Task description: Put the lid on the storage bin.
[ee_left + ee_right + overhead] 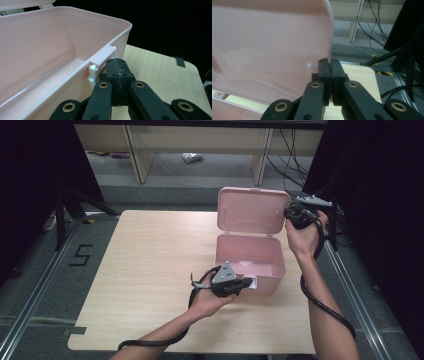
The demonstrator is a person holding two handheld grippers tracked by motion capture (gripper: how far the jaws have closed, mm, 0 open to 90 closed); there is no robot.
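Observation:
A pink plastic box (274, 270) stands open on the right part of the wooden table (150, 255), its lid (252, 210) upright at the back. My left gripper (246, 283) lies at the box's front wall. In the left gripper view its jaws (117, 67) are shut, tips against the wall just below the white latch (92, 72) of the box (37, 45). My right gripper (290, 213) is at the lid's right edge. In the right gripper view it (329, 65) is shut on the thin rim of the lid (269, 37).
The box sits near the table's right edge (305, 285). Behind the table are shelf legs (137, 155) and cables (292, 160) on the floor. Black curtains hang on both sides, and metal rails (35, 290) run along the floor.

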